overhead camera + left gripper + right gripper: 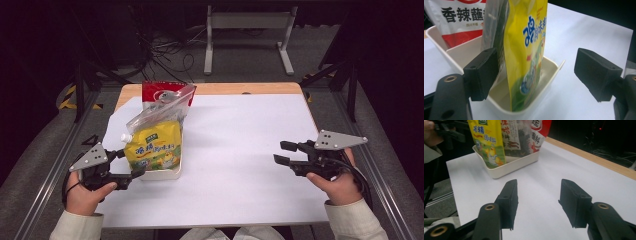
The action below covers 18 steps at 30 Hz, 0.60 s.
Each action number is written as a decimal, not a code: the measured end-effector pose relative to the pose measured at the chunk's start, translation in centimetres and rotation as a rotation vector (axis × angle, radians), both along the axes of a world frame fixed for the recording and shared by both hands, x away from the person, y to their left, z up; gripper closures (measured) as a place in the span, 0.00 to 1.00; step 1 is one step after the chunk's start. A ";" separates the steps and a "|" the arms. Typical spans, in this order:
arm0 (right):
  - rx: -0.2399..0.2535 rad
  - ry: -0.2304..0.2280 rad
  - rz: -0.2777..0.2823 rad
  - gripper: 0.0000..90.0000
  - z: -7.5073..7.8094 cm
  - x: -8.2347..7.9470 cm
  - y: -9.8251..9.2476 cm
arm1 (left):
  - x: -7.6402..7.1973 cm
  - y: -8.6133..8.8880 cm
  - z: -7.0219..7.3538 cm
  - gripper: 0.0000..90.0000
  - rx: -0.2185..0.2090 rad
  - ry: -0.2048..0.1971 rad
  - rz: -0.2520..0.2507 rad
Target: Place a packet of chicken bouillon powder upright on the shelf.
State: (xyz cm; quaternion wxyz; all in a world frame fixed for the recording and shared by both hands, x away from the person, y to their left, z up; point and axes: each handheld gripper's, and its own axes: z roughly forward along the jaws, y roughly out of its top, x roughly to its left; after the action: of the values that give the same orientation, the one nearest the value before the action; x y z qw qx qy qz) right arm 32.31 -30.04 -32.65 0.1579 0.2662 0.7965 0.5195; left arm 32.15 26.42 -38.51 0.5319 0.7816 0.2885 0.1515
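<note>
A cream tray [161, 174] stands at the table's left, holding three upright packs: a yellow spouted pouch [152, 150] in front, a clear bag [162, 112] of dark contents behind it, and a red bag [159, 92] at the back. My left gripper [129, 164] is open at the tray's near left corner. In the left gripper view its jaws [537, 67] stand wide on either side of the yellow pouch [526, 37] and the tray's rim [550, 72], touching neither. My right gripper [280, 152] is open and empty above bare table at the right, pointing towards the tray [511, 166].
A white sheet [240, 150] covers the table, with a wooden strip [250, 88] showing along the far edge. Metal rails [50, 170] run along both sides. A white frame [247, 30] and loose cables [165, 50] lie on the floor beyond.
</note>
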 end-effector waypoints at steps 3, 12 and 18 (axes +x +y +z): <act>-0.001 0.001 -0.028 0.50 -0.3 -0.2 -0.9 | -0.4 0.3 -0.2 0.21 0.001 -0.004 0.013; -0.001 0.021 -0.097 0.45 -1.7 -0.6 -3.2 | -1.0 2.0 -2.0 0.17 0.013 0.026 0.074; -0.018 0.043 -0.140 0.42 -3.3 -0.7 -4.3 | -1.2 2.8 -3.4 0.16 0.005 0.058 0.114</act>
State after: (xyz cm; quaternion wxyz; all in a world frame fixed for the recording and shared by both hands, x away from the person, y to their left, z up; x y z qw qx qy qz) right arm 31.61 -34.37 -35.99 0.1791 0.3311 0.7839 0.4939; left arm 30.95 29.25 -41.93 0.5120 0.7692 0.3474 0.1596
